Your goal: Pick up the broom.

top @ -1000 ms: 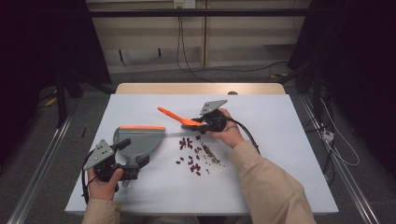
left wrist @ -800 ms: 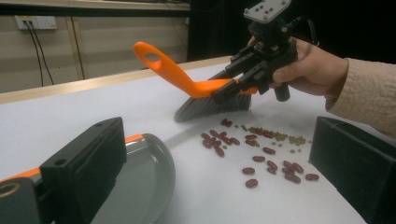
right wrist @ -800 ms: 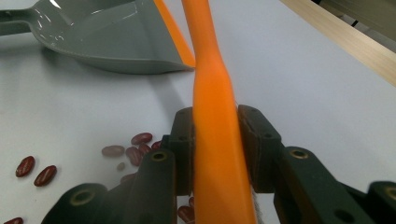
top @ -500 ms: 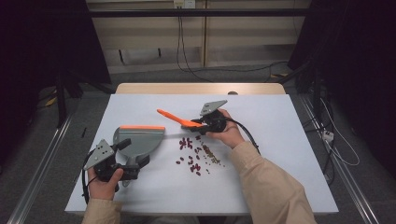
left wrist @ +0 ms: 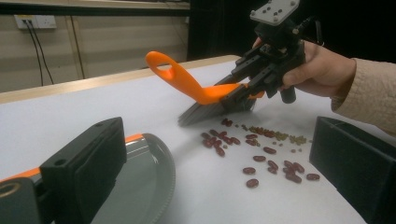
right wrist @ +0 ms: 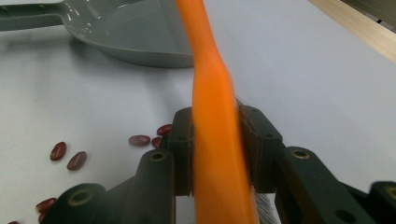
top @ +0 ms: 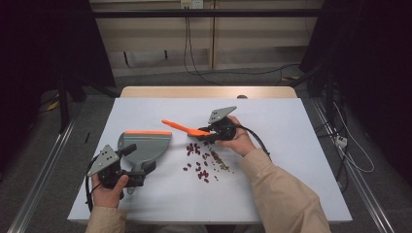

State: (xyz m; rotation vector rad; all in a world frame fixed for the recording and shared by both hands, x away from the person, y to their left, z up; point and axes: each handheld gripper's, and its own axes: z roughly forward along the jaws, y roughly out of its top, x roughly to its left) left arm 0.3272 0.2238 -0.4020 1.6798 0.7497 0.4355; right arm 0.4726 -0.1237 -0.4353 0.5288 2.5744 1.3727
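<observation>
At the table's left, the left gripper (top: 130, 171) is clamped on the handle of the grey dustpan (top: 145, 145), which lies flat. Right of it the beans (top: 204, 162) lie scattered, and the right gripper (top: 210, 133) pinches the orange brush (top: 182, 127) by its handle. The left gripper view shows the bristles (left wrist: 205, 112) touching the table beside the beans; the right gripper view has them cut off.

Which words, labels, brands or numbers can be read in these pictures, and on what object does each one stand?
None: no readable text on the orange brush, the grey dustpan, the beans, the white table or either gripper.
</observation>
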